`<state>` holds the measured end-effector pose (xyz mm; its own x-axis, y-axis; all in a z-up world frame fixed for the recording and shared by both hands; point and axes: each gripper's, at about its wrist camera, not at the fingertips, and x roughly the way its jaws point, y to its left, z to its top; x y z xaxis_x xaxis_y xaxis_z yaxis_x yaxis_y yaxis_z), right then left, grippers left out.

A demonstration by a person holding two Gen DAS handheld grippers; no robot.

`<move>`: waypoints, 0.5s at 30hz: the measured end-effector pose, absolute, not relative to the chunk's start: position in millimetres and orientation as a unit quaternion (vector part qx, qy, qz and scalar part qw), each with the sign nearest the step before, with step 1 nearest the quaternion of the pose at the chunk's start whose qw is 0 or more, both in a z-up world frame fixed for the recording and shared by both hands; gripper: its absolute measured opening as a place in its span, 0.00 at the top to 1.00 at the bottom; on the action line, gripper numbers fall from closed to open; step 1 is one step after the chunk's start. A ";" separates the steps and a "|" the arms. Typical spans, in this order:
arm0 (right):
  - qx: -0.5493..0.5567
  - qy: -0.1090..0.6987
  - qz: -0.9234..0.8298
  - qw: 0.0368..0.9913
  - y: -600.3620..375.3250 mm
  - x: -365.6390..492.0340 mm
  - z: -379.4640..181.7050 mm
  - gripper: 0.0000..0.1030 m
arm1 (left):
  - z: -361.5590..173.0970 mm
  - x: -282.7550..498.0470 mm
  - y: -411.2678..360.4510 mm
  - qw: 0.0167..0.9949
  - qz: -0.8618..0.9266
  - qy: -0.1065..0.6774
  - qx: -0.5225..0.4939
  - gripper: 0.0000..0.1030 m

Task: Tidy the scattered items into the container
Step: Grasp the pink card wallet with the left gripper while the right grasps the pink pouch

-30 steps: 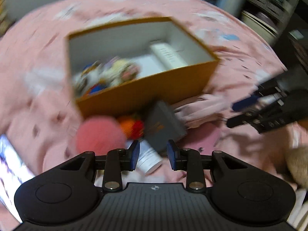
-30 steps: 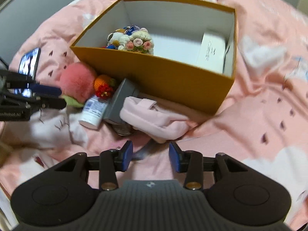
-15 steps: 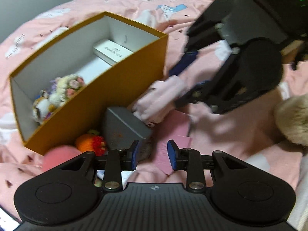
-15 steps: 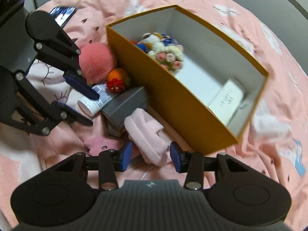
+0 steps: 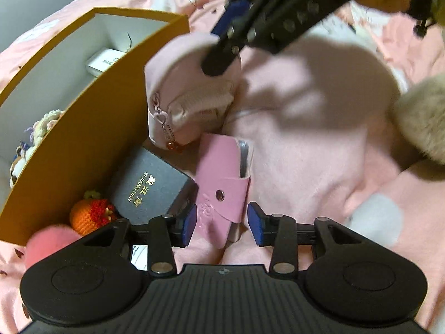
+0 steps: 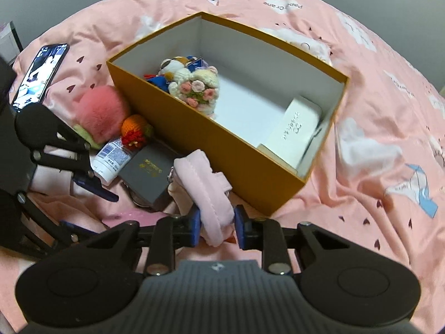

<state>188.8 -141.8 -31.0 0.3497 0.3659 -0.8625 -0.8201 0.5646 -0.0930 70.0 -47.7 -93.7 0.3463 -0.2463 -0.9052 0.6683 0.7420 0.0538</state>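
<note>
An orange box [image 6: 267, 175] with white inside stands on the pink bed; it also shows in the left wrist view [image 5: 83, 139]. It holds crochet toys [image 6: 194, 86] and a white carton [image 6: 297, 130]. My right gripper [image 6: 217, 229] has its fingers around a pink padded pouch [image 6: 205, 194], seen in the left wrist view [image 5: 183, 94] lifted beside the box. My left gripper [image 5: 222, 224] is open with its fingers on either side of a pink leather case [image 5: 225, 186] lying on the bed. A grey box [image 5: 150, 183], an orange crochet fruit [image 5: 89, 214] and a pink pompom [image 6: 101, 112] lie against the box.
A white tube [image 6: 109, 157] lies by the grey box. A phone [image 6: 41, 75] lies on the bed at far left. A beige furry thing [image 5: 420, 122] sits to the right in the left wrist view. The pink bedding [image 6: 375, 105] spreads all around.
My right gripper has closed in on the pink pouch and raised it beside the box. My left gripper has moved forward until its fingers bracket the pink leather case.
</note>
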 end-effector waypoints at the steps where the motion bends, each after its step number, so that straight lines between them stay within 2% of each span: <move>1: -0.267 0.423 0.382 0.777 -142.3 188.3 -31.3 0.74 | -96.9 70.2 -49.7 0.791 -0.285 0.494 0.220 0.54; 7: -0.255 0.425 0.385 0.778 -144.5 191.3 -36.2 0.73 | -113.8 70.1 -63.6 0.788 -0.279 0.492 0.245 0.55; 11: -0.240 0.424 0.392 0.781 -147.1 195.1 -42.1 0.72 | -120.2 71.1 -70.1 0.788 -0.278 0.492 0.245 0.65; 15: -0.228 0.421 0.398 0.783 -143.6 199.0 -48.4 0.72 | -120.1 68.2 -69.4 0.794 -0.276 0.487 0.239 0.69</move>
